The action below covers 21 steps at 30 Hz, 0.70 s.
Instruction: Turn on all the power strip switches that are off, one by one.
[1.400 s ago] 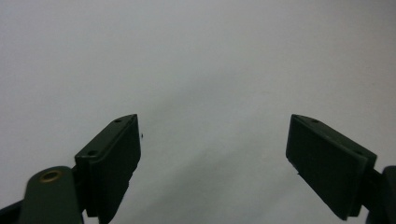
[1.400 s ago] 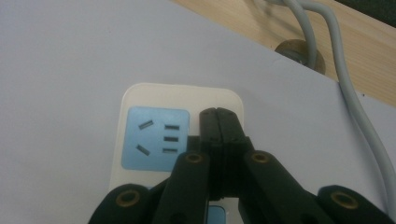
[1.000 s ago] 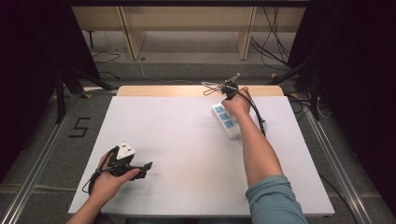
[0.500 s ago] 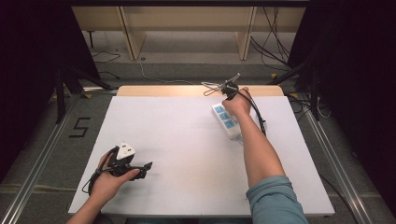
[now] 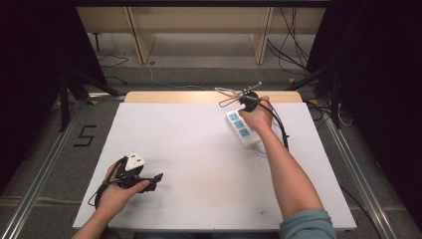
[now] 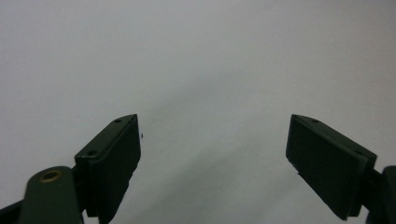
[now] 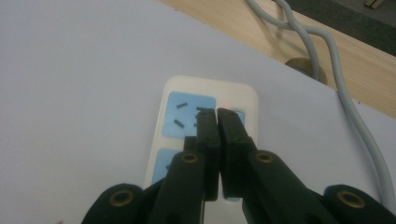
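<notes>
A white power strip (image 5: 242,130) with blue sockets lies on the far right of the white table (image 5: 199,149). My right gripper (image 5: 247,101) is held above the strip's far end. In the right gripper view its jaws (image 7: 217,113) are shut with nothing between them, their tips over the first socket of the power strip (image 7: 187,93), beside a small red light (image 7: 225,103). My left gripper (image 5: 157,181) rests low at the near left of the table, pointing right. Its jaws (image 6: 215,120) stand open over bare white tabletop.
The strip's grey cable (image 7: 336,60) runs off over the wooden far edge (image 7: 373,74) of the table. The person's right forearm (image 5: 288,174) stretches across the table's right side. Beyond the table are shelf legs and floor cables (image 5: 293,45).
My right hand has shifted slightly above the strip's far end. The left hand and the power strip have stayed where they were.
</notes>
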{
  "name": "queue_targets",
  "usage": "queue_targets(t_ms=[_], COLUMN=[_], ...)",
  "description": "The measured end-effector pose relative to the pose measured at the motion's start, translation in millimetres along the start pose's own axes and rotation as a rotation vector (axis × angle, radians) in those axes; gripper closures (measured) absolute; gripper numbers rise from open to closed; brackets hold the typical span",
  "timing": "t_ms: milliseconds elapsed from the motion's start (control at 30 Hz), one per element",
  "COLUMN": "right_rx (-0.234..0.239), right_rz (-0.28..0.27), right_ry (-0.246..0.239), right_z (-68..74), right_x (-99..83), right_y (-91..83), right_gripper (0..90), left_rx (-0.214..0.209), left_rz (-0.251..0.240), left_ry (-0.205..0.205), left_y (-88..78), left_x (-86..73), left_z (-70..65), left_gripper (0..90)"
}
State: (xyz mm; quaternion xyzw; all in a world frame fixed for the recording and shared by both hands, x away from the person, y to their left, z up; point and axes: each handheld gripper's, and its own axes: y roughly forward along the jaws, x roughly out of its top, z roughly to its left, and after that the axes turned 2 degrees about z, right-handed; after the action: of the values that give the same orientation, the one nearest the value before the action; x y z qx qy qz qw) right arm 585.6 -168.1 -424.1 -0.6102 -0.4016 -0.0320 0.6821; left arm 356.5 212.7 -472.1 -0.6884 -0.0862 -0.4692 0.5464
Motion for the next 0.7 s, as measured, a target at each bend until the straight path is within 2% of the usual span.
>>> queue_targets(t_ms=[100, 300, 700], right_rx=[0.02, 0.055, 0.12], right_rz=[-0.017, -0.04, -0.097], right_ry=[-0.001, -0.033, -0.069], right_z=[-0.2, 3.6, 21.0], right_x=[-8.7, -27.4, -60.9], right_y=[-7.9, -22.5, -49.3], right_gripper=[86.9, 79.1, 63.5], left_rx=[0.001, -0.001, 0.003], left_rz=[0.001, 0.007, 0.009], left_ry=[-0.001, -0.002, 0.0], left_y=[0.2, 1.1, 1.6], left_x=[0.2, 0.4, 0.6], left_z=[-0.3, -0.6, -1.4], left_gripper=[17.7, 17.8, 17.7])
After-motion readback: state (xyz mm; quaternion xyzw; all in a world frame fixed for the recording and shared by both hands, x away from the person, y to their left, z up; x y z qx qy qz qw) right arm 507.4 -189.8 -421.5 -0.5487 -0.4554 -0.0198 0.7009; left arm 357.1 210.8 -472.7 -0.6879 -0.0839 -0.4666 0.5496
